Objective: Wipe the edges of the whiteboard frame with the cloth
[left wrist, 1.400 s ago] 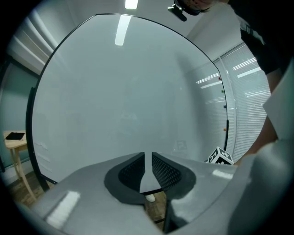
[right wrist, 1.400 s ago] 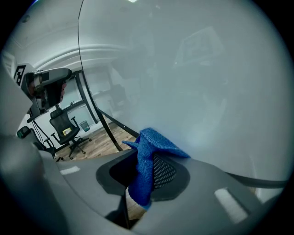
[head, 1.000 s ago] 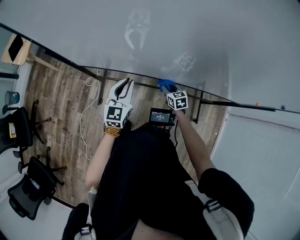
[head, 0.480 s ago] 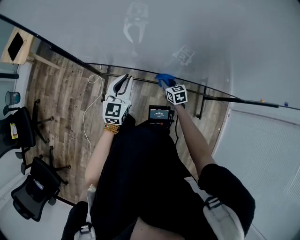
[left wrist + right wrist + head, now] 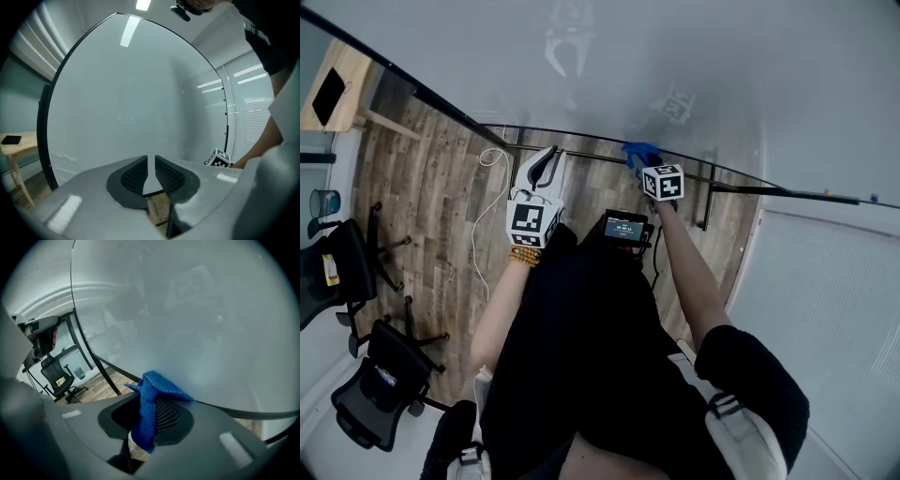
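Observation:
A blue cloth (image 5: 638, 153) is clamped in my right gripper (image 5: 643, 163), which is shut on it. The cloth (image 5: 149, 404) bunches between the jaws and presses against the black bottom edge of the whiteboard frame (image 5: 234, 411). In the head view that frame edge (image 5: 581, 137) runs across just beyond both grippers. My left gripper (image 5: 547, 163) hangs to the left of the cloth, short of the board, shut with only a thin slit between its pads and nothing in it. From the left gripper (image 5: 151, 169) the frame's left side (image 5: 41, 126) shows as a black arc.
Wood floor lies below the board. Office chairs (image 5: 339, 265) stand at the far left, by a small wooden table (image 5: 336, 97) and a bin (image 5: 324, 201). A white cable (image 5: 481, 217) trails on the floor. A small screen device (image 5: 625, 230) hangs at the person's waist. Blinds are on the right.
The right gripper and the cloth have slid a little to the right along the bottom frame edge. The left gripper has stayed shut in about the same place.

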Action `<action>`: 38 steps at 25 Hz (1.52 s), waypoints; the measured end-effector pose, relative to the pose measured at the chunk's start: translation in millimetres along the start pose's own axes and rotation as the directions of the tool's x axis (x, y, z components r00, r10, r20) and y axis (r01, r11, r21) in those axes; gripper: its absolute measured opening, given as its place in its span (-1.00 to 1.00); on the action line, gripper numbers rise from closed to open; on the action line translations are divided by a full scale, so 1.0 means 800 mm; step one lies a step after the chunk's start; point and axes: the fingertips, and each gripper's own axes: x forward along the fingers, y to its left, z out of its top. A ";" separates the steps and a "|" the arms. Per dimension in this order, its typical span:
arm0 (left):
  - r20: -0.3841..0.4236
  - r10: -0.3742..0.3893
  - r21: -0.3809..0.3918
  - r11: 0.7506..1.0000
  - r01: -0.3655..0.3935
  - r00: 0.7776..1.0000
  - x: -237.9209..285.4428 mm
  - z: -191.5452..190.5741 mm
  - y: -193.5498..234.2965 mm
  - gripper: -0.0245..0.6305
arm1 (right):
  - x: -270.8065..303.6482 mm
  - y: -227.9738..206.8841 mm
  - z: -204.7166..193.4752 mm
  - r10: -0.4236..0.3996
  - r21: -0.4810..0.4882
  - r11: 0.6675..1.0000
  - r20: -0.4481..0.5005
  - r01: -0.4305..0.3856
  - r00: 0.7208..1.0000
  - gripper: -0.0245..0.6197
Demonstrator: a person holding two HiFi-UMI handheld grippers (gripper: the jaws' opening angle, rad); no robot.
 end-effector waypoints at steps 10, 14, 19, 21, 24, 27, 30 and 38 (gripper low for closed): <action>0.000 0.025 -0.029 0.999 -0.025 1.000 0.006 0.005 -0.014 -0.80 | -0.010 0.010 0.013 0.027 0.050 0.998 0.025 -0.029 0.999 -0.60; -0.010 -0.020 -0.024 1.000 0.019 1.000 -0.002 0.007 0.047 -0.80 | 0.026 0.059 0.047 0.015 0.028 1.000 -0.002 -0.014 1.000 -0.60; 0.015 -0.055 -0.038 0.998 0.056 0.998 -0.041 0.004 0.166 -0.80 | 0.092 0.148 0.065 -0.020 0.026 0.999 -0.044 0.021 0.999 -0.60; 0.009 -0.079 -0.015 0.997 0.079 0.997 -0.036 0.003 0.156 -0.80 | 0.088 0.137 0.059 -0.031 0.040 0.999 -0.040 0.032 0.999 -0.60; -0.004 -0.086 -0.012 0.996 0.086 0.996 -0.033 0.000 0.154 -0.80 | 0.085 0.134 0.056 -0.036 0.066 0.997 -0.033 0.038 0.999 -0.60; -0.005 -0.077 -0.008 0.997 0.077 0.997 -0.030 0.003 0.159 -0.80 | 0.088 0.133 0.058 -0.036 0.073 0.997 -0.032 0.038 0.999 -0.60; -0.005 -0.066 -0.013 0.998 0.066 0.998 -0.029 0.004 0.168 -0.80 | 0.089 0.135 0.058 -0.033 0.079 0.996 -0.030 0.035 0.999 -0.60; -0.004 -0.046 -0.021 0.999 0.046 0.999 -0.024 0.009 0.177 -0.80 | 0.088 0.138 0.060 -0.023 0.084 0.996 -0.039 0.026 0.999 -0.60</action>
